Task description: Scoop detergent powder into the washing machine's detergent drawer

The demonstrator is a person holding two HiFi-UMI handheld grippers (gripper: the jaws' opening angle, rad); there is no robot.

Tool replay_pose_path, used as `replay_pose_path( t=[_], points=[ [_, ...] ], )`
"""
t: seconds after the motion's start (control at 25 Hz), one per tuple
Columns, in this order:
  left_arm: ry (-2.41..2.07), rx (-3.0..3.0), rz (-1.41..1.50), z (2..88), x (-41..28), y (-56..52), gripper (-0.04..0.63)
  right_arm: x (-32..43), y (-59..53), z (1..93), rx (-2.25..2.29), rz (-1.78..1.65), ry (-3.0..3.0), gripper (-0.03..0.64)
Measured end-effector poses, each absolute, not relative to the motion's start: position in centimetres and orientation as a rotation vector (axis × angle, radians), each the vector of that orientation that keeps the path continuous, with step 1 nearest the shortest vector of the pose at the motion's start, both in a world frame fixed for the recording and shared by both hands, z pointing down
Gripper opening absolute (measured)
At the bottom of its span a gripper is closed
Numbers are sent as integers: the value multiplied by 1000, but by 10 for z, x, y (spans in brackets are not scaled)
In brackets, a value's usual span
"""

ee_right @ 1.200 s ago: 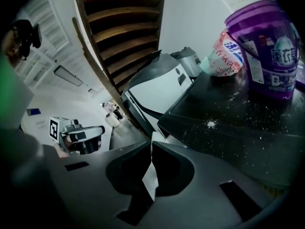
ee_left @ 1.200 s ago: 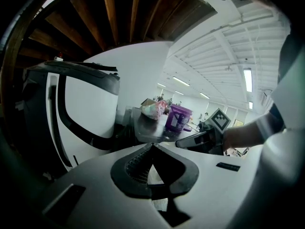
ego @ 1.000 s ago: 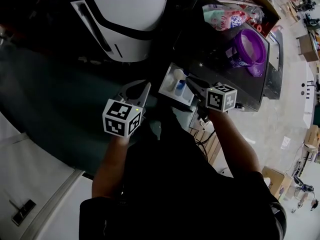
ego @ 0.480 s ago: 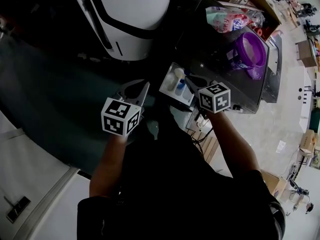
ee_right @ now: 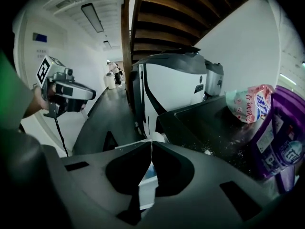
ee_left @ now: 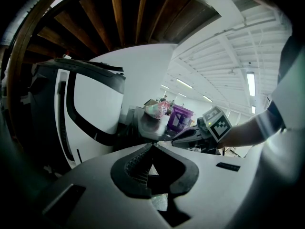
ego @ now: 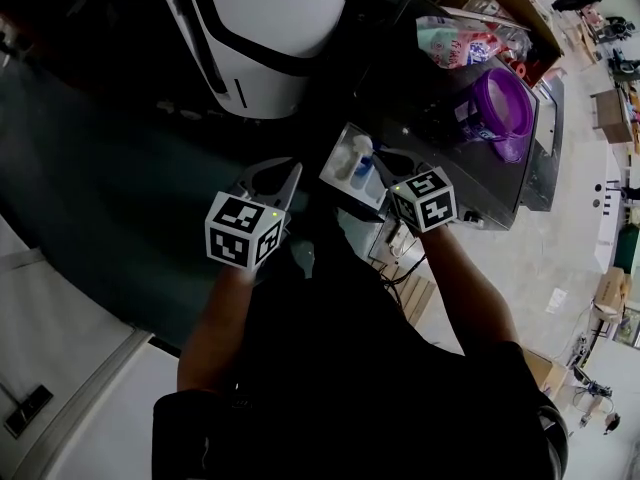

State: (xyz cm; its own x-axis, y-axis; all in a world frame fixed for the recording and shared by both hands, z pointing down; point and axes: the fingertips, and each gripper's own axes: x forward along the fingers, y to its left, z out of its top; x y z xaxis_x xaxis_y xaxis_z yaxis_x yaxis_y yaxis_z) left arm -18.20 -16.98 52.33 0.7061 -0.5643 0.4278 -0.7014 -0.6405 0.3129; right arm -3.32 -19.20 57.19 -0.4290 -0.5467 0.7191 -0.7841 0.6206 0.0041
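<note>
At the front edge of the dark washing machine [ego: 440, 133], the detergent drawer [ego: 342, 166] stands pulled out, a white tray with a blue insert showing. The right gripper [ee_right: 151, 142] is at the drawer. Its jaws meet at the tips and nothing is seen pinched between them; the white and blue showing through the gap behind the tips is the drawer beyond. The left gripper [ee_left: 152, 145] is held to the left, apart from the drawer. Its jaws are also closed tip to tip and it is empty.

A purple detergent tub [ego: 498, 98] and a pink-and-white bag [ego: 462, 38] sit on the machine top, well back from the drawer. White specks [ee_right: 207, 150] lie scattered on that top. No scoop can be made out in any view.

Assessment: no powder is in transit. The step in hand appears to concern the drawer itself, not scooping. If filling is outstanding, the next move calls for opening a gripper and reaching back to the tub. If not, a straight push on the drawer front is needed.
</note>
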Motion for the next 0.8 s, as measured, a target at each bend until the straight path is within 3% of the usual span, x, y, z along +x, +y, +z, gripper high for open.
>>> replay_pose_path(
  t=[0.8],
  points=[
    [-1007,2436,383,521,-201,-157,8,-45,-186,570,933,79,-2011,20]
  ],
)
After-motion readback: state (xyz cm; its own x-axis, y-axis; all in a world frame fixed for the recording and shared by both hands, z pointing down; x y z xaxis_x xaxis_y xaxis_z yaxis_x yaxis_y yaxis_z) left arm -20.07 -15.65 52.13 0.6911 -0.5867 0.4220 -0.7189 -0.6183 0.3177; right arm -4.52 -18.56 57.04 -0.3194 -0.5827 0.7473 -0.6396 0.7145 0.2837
